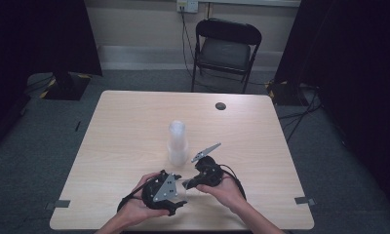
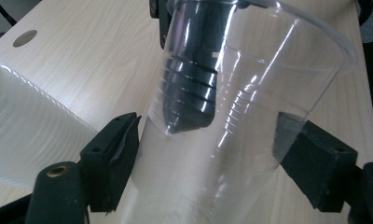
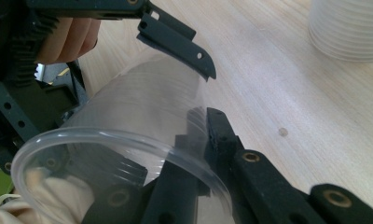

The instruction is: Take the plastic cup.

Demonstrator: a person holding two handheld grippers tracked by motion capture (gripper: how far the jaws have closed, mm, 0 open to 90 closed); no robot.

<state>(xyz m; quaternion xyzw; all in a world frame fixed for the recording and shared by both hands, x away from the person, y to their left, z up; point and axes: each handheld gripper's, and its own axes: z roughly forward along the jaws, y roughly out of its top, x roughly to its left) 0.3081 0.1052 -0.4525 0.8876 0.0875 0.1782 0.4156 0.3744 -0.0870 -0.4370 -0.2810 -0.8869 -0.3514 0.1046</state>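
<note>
The clear plastic cup (image 2: 231, 130) sits between the left hand-held gripper (image 2: 208, 154)'s 2 jaws while the right hand-held gripper (image 3: 198, 140) pinches its rim; squeezing harder could buckle the thin wall; opposing pulls could slip it onto the table (image 1: 129, 122).

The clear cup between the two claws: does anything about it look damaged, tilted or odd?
No damage shows. The cup lies tilted off the table, its body between the left claw's jaws, its rim pinched by the right claw, one jaw inside it.

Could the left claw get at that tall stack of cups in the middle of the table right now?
Probably not yet: the left claw already has a single clear cup between its jaws, pinched at the rim by the right claw. The stack of cups itself stands unobstructed just beyond.
</note>
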